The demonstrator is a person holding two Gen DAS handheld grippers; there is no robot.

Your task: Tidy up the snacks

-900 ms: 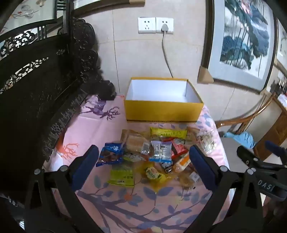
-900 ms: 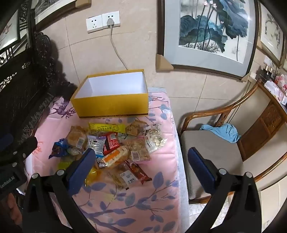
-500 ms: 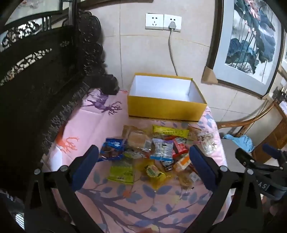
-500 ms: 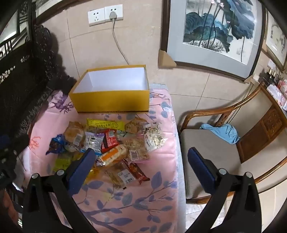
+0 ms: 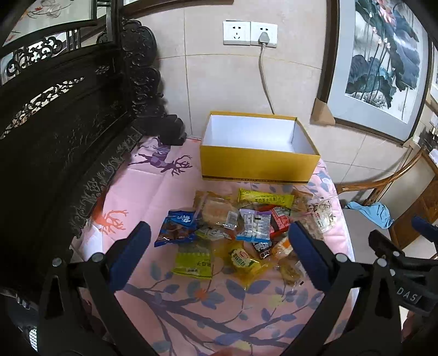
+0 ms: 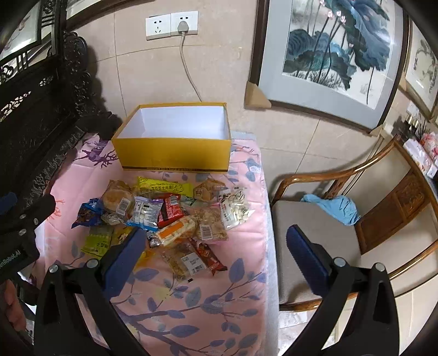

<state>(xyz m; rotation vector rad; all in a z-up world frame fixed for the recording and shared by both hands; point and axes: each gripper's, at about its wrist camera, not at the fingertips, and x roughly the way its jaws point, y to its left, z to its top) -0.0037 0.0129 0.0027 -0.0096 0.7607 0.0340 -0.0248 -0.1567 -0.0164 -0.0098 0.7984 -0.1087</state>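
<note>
- Left wrist view: left gripper (image 5: 219, 246) spread wide, nothing between its blue pads, tilted down over the pink tablecloth (image 5: 153, 189).
- Hung above the near edge of the snack pile (image 5: 246, 227), no pad touching any packet.
- Found the yellow box (image 5: 258, 167) at 12 o'clock from the pile, open-topped, white inside, standing just beyond the snacks near the wall.
- Noted a blue packet (image 5: 176, 228) at 9 o'clock in the pile, a green packet (image 5: 193, 261) at 7 o'clock, a long yellow bar (image 5: 264, 198) at 12 o'clock.
- Saw dark carved furniture (image 5: 68, 131) along the cloth's 9 o'clock side.
- Caught the other tool's black frame at 3 o'clock, low in that view.
- Right wrist view: right gripper (image 6: 216, 253) likewise released and empty, its left pad over the pile's near edge, its right pad over the chair seat.
- Showed the same box (image 6: 175, 153) at 12 o'clock from the snacks (image 6: 164, 216), a red packet (image 6: 169, 210) mid-pile, a brown bar (image 6: 209, 257) at 5 o'clock.
- Placed a wooden chair (image 6: 314, 238) at 3 o'clock from the table, a blue cloth (image 6: 336, 208) lying on its seat.
- Marked a wall socket (image 6: 171, 24) with a plugged cable above the box, and a framed lotus painting (image 6: 334, 52) at 2 o'clock.
</note>
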